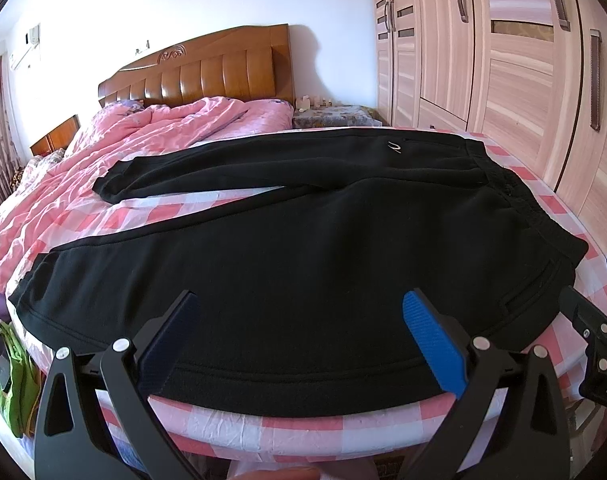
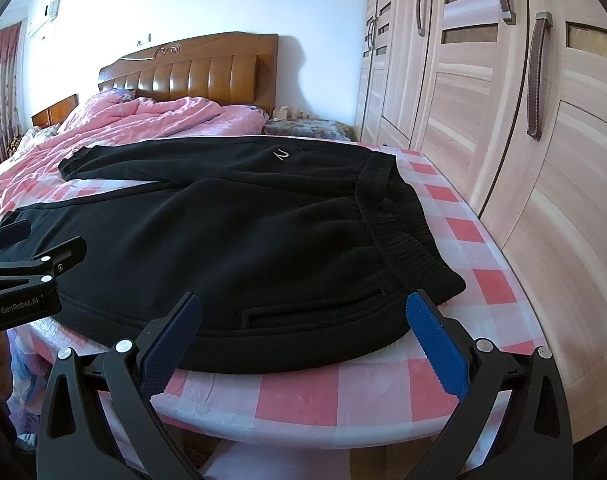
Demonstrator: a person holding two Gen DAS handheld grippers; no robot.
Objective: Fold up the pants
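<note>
Black pants (image 1: 287, 248) lie flat on a pink-and-white checked cloth (image 1: 303, 428) at the foot of the bed, waistband (image 1: 515, 192) to the right, both legs reaching left, the far leg's cuff (image 1: 111, 188) at the back left. My left gripper (image 1: 299, 300) is open, empty, over the near leg's front edge. My right gripper (image 2: 303, 304) is open, empty, at the near edge of the pants (image 2: 231, 232) by the waistband (image 2: 399, 232) and pocket slit. The left gripper also shows in the right wrist view (image 2: 23, 264), the right gripper in the left wrist view (image 1: 595, 320).
A rumpled pink quilt (image 1: 135, 140) covers the bed's far part below a wooden headboard (image 1: 207, 72). A tall wooden wardrobe (image 2: 503, 120) stands close along the right side. A nightstand (image 1: 331, 116) sits at the back. A green bag (image 1: 11, 380) lies low at left.
</note>
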